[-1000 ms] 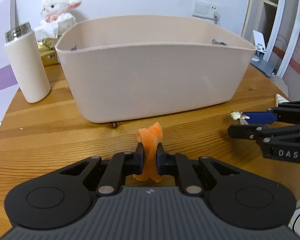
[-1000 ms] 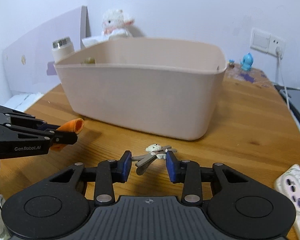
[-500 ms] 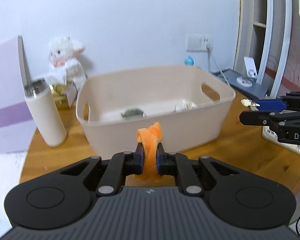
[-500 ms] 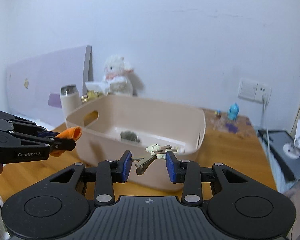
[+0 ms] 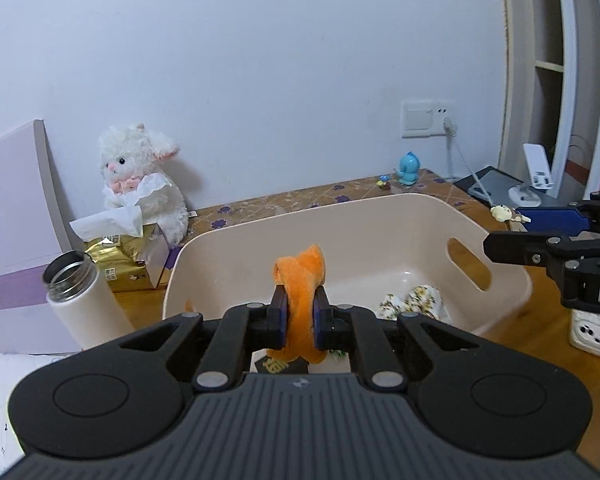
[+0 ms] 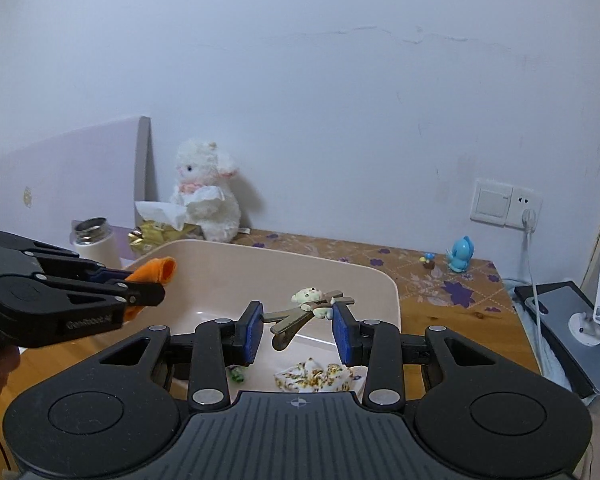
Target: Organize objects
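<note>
Two loads over the bin (image 5: 512, 280): left gripper (image 5: 300, 316) clamps orange cloth (image 5: 300, 280), right gripper (image 6: 298, 330) pinches bear clip (image 6: 306, 308).

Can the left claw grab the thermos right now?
Probably not. The left claw is shut on an orange cloth over the bin; the thermos stands outside to its left.

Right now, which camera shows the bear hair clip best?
The right wrist view: the bear hair clip sits whole between the right gripper fingers. The left wrist view shows only its bear head poking out.
</note>
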### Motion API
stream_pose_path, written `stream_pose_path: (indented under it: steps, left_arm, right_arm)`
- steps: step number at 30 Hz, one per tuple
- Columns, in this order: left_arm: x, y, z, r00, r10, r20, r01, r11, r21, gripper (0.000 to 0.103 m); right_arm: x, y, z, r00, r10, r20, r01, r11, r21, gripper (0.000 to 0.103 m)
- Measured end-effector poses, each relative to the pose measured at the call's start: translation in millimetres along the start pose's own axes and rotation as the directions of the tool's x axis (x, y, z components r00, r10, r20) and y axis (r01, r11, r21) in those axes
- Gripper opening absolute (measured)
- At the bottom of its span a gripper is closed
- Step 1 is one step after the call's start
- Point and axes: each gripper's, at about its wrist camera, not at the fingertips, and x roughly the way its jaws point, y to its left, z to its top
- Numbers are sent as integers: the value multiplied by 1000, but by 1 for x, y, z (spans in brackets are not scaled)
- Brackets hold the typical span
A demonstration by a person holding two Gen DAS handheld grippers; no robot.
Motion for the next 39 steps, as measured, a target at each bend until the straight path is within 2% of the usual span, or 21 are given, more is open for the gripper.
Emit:
stream_pose_path:
  steps: [5, 8, 13, 14, 15, 16, 17, 19, 21, 23, 25, 27, 39]
  left_arm:
    - [41, -4, 3, 995, 18, -96, -19, 1000, -8, 14]
    - [64, -4, -2, 984, 17, -175, -23, 999, -27, 14]
    - [86, -2, -13, 968, 13, -252, -28, 998, -55, 14]
    - [88, -1, -15, 965, 11, -263, -27, 998, -59, 15]
    - [89, 1, -16, 962, 9, -271, -28, 998, -64, 16]
    - [90, 1, -18, 961, 8, -278, -28, 997, -69, 16]
    - [89, 2, -19, 960, 8, -278, -30, 997, -75, 18]
    - [85, 3, -19, 963, 12, -269, -34, 997, -76, 35]
    - [78, 2, -15, 968, 29, -251, -49, 996, -75, 64]
    - [68, 3, -11, 974, 40, -225, -59, 995, -82, 79]
    - [61, 4, -9, 977, 36, -210, -55, 995, -86, 80]
    - [55, 3, -7, 978, 47, -205, -65, 994, -83, 80]
    - [10, -5, -8, 986, 70, -153, -82, 994, -73, 83]
  right_arm:
    - [28, 0, -3, 998, -11, -64, 11, 1000, -1, 35]
    - [43, 2, -9, 993, -18, -115, 17, 1000, -8, 35]
    - [63, 4, -20, 981, -23, -194, 20, 1000, -20, 36]
    - [66, 5, -21, 978, -25, -206, 21, 1000, -19, 38]
    - [67, 4, -22, 977, -28, -212, 25, 1000, -17, 47]
    - [67, 4, -23, 977, -29, -214, 26, 1000, -14, 48]
    - [66, 3, -24, 977, -27, -212, 25, 1000, -10, 51]
    - [62, 3, -23, 979, -29, -203, 28, 1000, -6, 69]
    - [56, 2, -22, 983, -39, -181, 37, 999, -10, 78]
    - [49, 2, -19, 985, -46, -166, 45, 999, -9, 84]
    - [43, 1, -17, 986, -48, -160, 49, 999, 0, 96]
    - [37, -1, -16, 986, -54, -157, 56, 998, 6, 100]
    - [-6, 3, -15, 991, -65, -116, 67, 998, 11, 103]
